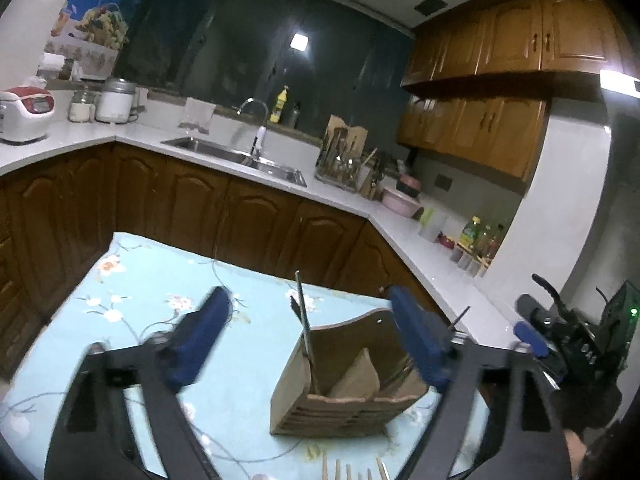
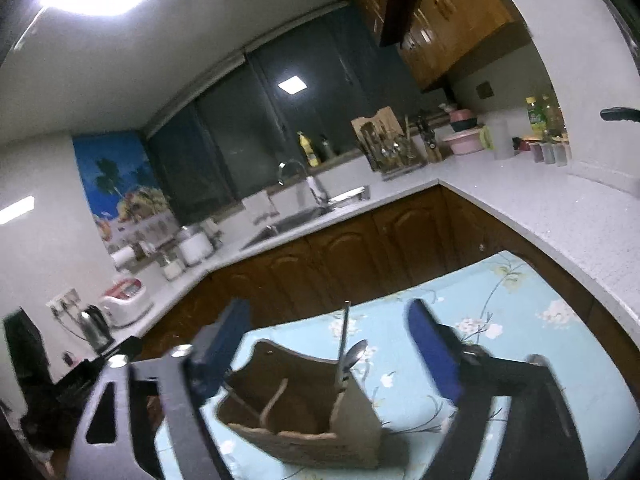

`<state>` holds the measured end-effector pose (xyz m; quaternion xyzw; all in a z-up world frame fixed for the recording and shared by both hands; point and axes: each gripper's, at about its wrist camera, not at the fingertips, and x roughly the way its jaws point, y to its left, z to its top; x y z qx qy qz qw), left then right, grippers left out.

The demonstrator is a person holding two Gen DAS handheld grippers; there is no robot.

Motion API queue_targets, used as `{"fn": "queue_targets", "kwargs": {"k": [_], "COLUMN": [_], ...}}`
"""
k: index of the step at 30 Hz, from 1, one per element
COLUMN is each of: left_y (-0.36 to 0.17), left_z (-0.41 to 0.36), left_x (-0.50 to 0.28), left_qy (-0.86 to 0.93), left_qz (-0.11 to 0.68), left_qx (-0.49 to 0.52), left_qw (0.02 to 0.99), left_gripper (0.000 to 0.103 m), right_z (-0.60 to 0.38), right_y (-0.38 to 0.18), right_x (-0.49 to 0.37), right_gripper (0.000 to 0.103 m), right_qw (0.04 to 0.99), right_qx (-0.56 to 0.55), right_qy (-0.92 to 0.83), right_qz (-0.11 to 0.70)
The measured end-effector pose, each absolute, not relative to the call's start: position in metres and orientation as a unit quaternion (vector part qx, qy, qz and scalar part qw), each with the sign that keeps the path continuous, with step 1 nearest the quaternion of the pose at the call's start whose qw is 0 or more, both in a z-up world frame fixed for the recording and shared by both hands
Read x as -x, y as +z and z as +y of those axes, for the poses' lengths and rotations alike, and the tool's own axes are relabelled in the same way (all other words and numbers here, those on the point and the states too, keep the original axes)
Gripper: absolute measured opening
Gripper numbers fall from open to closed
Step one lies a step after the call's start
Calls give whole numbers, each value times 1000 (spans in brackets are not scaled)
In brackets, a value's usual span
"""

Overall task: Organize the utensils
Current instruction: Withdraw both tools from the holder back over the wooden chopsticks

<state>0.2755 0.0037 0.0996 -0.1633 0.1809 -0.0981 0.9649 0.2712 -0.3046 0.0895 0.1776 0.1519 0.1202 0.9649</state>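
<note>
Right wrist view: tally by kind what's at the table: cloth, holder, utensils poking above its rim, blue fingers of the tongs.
Floral cloth: 1
Wooden holder: 1
Utensils above the rim: 2, a tall metal utensil and a spoon
Blue fingers of the open tongs: 2
Total: 6

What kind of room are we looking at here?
Almost certainly a home kitchen: a steel sink with a curved faucet set in a pale countertop, wooden wall cabinets above, and a rice cooker at the counter's far left.
</note>
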Motion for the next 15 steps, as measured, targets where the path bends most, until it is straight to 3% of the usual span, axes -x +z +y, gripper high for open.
{"fn": "queue_targets", "kwargs": {"k": [6,15], "left_y": [93,58], "left_z": [3,6], "left_x": [-235,-176], "left_qy": [-101,-96], "left_qz": [190,236], "left_qx": [145,142], "left_qw": [966,956], "left_gripper": [98,98], "right_z": [-309,-314], "right_y": [94,61], "right_x": [-227,-167], "right_gripper": [94,94], "right_qw": [969,968], "right_qx": [-164,-135], "right_qy": [124,110], "right_qz": [139,183]}}
